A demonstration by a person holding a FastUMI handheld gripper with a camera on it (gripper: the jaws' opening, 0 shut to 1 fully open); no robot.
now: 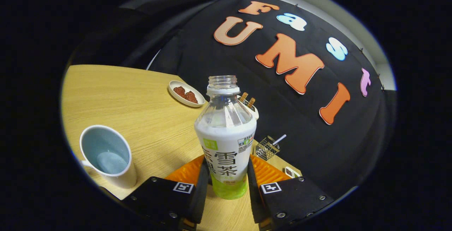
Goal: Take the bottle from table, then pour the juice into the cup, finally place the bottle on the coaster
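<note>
Bottle (226, 132) pinched between both fingers of gripper (226, 185), uncapped and tilted above table (141, 118); pouring into cup (107, 155) and coaster placement judged still ahead.

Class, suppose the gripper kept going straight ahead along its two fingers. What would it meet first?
The bottle. It stands uncapped between the fingers of the gripper, which flank its lower part; whether both press on it is unclear. Going on, the gripper's inner throat would likely reach the bottle.
</note>
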